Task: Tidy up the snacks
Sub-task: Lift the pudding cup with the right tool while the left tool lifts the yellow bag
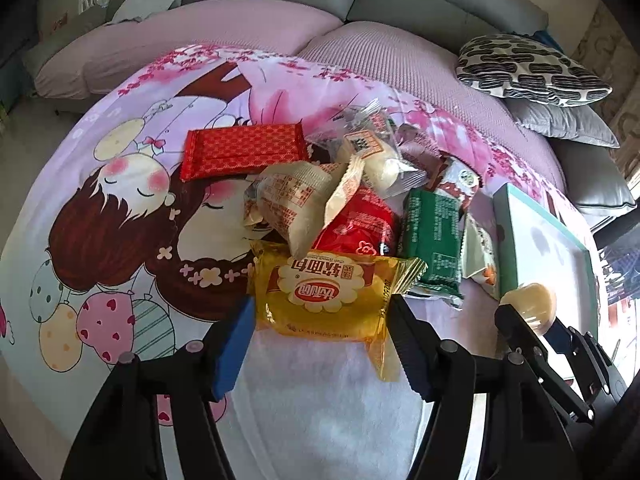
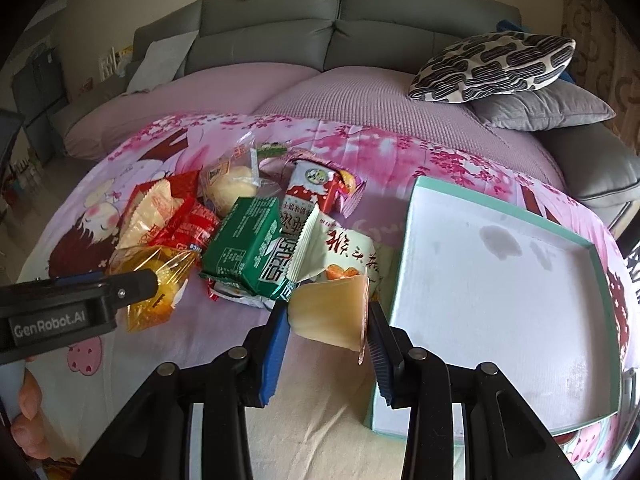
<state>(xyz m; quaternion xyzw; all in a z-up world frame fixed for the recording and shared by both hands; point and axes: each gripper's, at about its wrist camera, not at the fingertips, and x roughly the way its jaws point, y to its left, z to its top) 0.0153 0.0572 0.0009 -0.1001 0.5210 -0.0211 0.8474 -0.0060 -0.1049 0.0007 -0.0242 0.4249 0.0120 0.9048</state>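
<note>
My left gripper (image 1: 320, 306) is shut on a yellow bread packet (image 1: 324, 292), whose two sides sit against the blue pads, at the near edge of a snack pile on a cartoon-print sheet. The pile holds a green packet (image 1: 432, 240), a flat red packet (image 1: 244, 156), a cream packet (image 1: 292, 200) and a clear-wrapped bun (image 1: 376, 156). My right gripper (image 2: 328, 314) is shut on a pale yellow jelly cup (image 2: 332, 316), tilted and held just left of the teal-rimmed white tray (image 2: 404, 248). The tray's floor is bare and stained.
A grey sofa back (image 2: 340, 12) and pink cushions lie behind the sheet. A black-and-white patterned pillow (image 2: 492, 68) rests on grey pillows at the far right. A person's hand (image 2: 28, 400) shows at the lower left of the right wrist view.
</note>
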